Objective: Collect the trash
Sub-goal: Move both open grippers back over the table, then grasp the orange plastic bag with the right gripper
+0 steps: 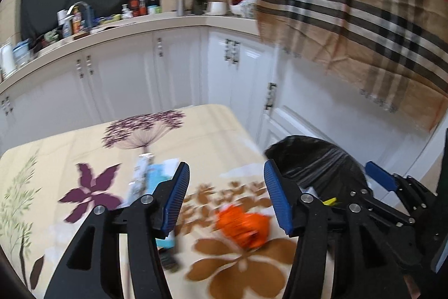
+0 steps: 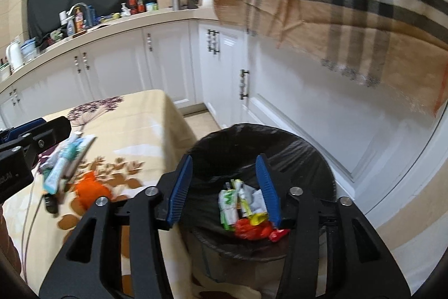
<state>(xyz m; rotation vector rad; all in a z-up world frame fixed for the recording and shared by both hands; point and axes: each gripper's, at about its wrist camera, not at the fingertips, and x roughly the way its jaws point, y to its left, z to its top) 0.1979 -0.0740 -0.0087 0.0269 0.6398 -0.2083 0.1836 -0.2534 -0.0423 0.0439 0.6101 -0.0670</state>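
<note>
An orange crumpled wrapper (image 1: 244,224) lies on the floral table (image 1: 84,147), between and just beyond my open, empty left gripper (image 1: 225,196). A pale blue tube and packets (image 1: 145,178) lie by its left finger. My right gripper (image 2: 224,188) is open and empty above the black-lined trash bin (image 2: 308,156), which holds green, yellow and red wrappers (image 2: 243,209). The bin also shows in the left wrist view (image 1: 316,159). The right wrist view shows the orange wrapper (image 2: 91,191), the tube (image 2: 63,166) and the left gripper (image 2: 30,139) at far left.
A small dark object (image 2: 50,202) lies on the table near the tube. White cabinets (image 1: 173,66) and a cluttered counter (image 1: 140,18) stand behind. A plaid cloth (image 1: 364,18) hangs at upper right. The bin stands on the floor beside the table's right edge.
</note>
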